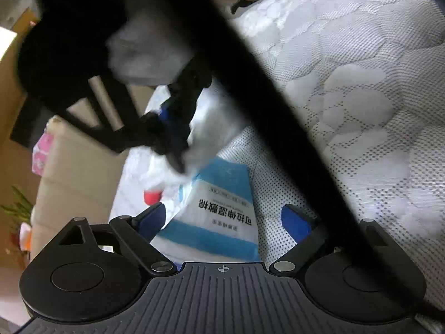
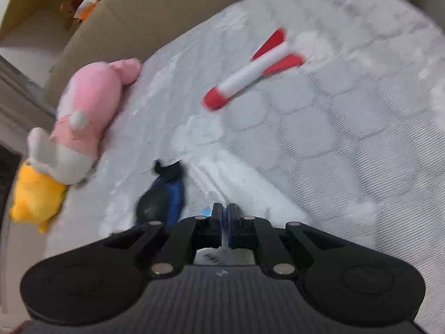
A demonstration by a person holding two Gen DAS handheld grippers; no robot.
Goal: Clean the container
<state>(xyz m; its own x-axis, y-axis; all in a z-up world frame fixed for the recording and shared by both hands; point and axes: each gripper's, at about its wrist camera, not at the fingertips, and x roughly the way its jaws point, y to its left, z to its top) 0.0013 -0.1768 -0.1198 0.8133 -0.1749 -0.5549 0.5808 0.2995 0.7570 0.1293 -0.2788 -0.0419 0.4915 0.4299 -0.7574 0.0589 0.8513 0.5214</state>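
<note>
Quilted mattress carrying a blue-and-white wipes packet, long axis pointing away from the left gripper, fingers spread astride it; right gripper pinching white plastic; right view alone shows plush toy at mattress edge and red-white rocket.

- The wipes packet lies on the mattress, between my left gripper's spread fingers.
- My right gripper sits beyond the packet.
- The toy rocket lies on the mattress, right of the plush toy at its edge.
</note>
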